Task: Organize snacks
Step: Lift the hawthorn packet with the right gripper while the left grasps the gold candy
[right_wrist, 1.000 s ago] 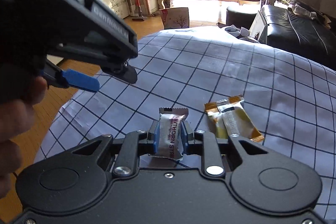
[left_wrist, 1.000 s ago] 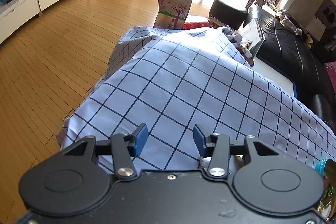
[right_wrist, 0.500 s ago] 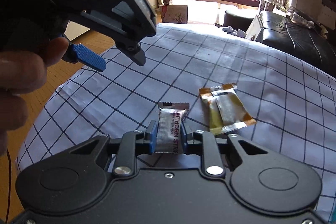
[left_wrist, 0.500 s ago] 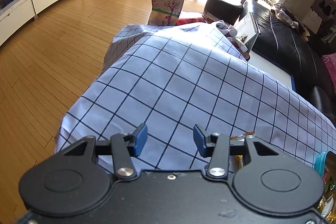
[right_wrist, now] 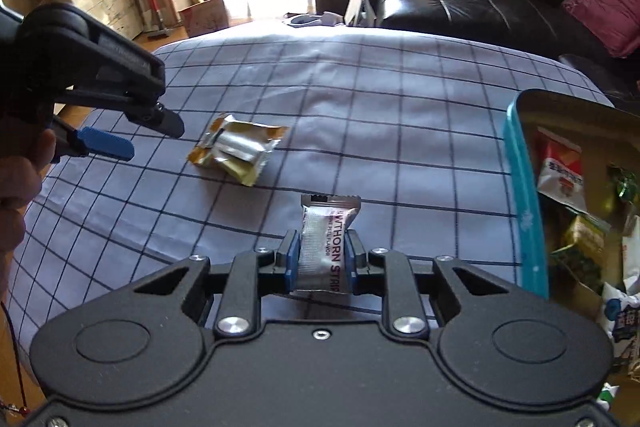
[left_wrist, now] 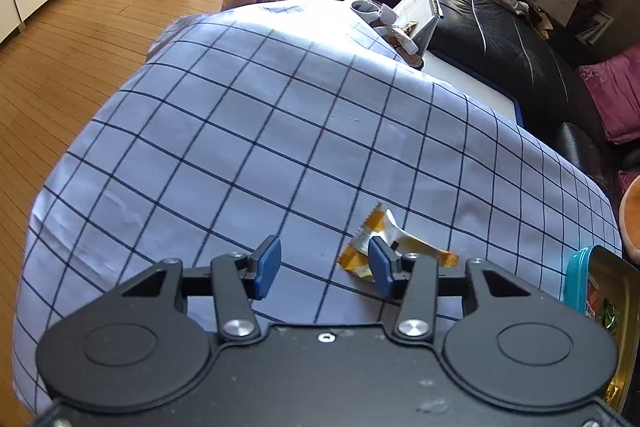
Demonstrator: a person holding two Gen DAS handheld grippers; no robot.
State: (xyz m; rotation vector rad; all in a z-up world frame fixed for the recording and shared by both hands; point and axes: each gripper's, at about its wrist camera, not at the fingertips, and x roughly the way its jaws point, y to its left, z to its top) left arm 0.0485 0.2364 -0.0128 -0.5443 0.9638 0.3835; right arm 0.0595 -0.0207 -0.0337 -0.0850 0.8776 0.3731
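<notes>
- The left tool [left_wrist: 324, 269] hovers released over the tabletop's pale blue checked cloth [left_wrist: 256, 131], its blue pads spread wide; nothing sits between them.
- The gold-and-silver foil snack packet [right_wrist: 236, 147] lies flat on the cloth, partly hidden behind the left tool's right pad in the left wrist view, at about 10 o'clock in the right wrist view.
- The right tool [right_wrist: 320, 261] is clenched on the silver foil hawthorn strip packet [right_wrist: 326, 243], held upright by its middle.
- The teal-rimmed metal tin [right_wrist: 524, 195], already holding assorted snacks, stands at 3 o'clock; likely the strip goes there.
- Doing it well probably means lifting clear of the tin's rim before letting go.
- A black leather sofa [right_wrist: 472, 15] stands beyond, well apart.
</notes>
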